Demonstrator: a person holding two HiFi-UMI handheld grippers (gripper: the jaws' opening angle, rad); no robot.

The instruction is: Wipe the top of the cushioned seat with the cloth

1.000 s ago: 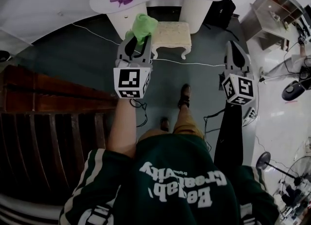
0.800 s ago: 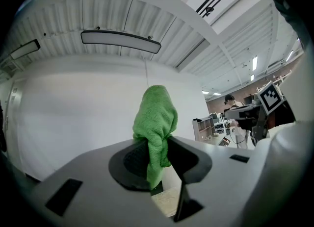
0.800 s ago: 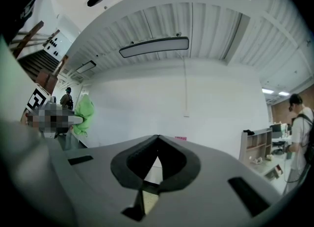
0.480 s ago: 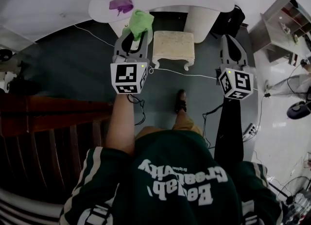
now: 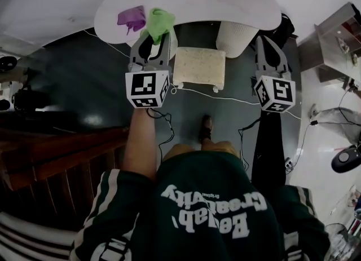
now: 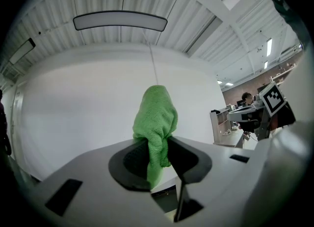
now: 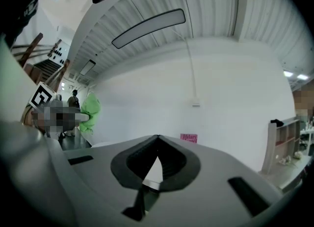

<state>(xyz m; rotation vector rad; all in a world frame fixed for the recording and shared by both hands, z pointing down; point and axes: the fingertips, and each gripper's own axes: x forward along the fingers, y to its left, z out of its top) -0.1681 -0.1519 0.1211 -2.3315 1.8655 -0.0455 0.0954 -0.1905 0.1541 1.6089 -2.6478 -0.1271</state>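
Cloth: green cloth (image 5: 158, 23), bunched, sticking up out of the L gripper's (image 5: 153, 43) tips; seen in head view against the edge of the white table (image 5: 248, 3).
L jaws: clenched on the cloth (image 6: 156, 123); a fold hangs down between the pads.
R jaws: R gripper (image 5: 265, 44) pinched together at the tips, nothing between them.
Seat: cushioned stool (image 5: 199, 66) on the floor in front of the table, between the 2 grippers, not touched by either.
Key relation: seat lies to the right of the L jaws and lower down. Its long axis runs left-right across the head view. L gripper looks nearer, just beside the stool's left end; R is further off its right end.
Next move (judgement): cloth must swing right and down, w/ the jaws tipped over toward the cushion.
Views: only the head view shows the stool. Both gripper views point up at wall and ceiling, so no seat in either. R gripper view catches the cloth (image 7: 91, 113) far left, plus a pink sign (image 7: 188, 138) on the wall.
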